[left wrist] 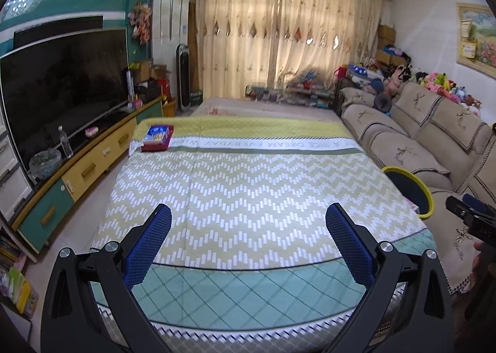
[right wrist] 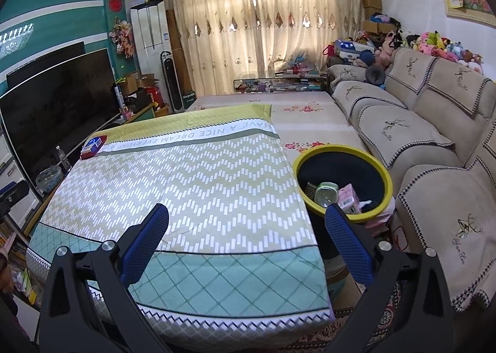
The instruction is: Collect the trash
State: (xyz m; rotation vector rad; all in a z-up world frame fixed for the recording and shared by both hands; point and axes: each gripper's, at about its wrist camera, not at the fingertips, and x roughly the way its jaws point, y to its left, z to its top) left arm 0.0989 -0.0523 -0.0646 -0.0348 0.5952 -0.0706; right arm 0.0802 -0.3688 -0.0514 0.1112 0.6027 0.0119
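Both grippers (left wrist: 248, 241) (right wrist: 248, 241) spread, empty — only right view shows bin (right wrist: 342, 151) contents.

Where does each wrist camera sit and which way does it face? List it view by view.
Left wrist: on the left gripper, jaws open, facing along the covered table toward the curtains; the right gripper's body shows at the right edge.
Right wrist: on the right gripper, jaws open, same heading, further right, over the yellow-rimmed bin.
Shared: table, bin, red and blue box, television, sofa.
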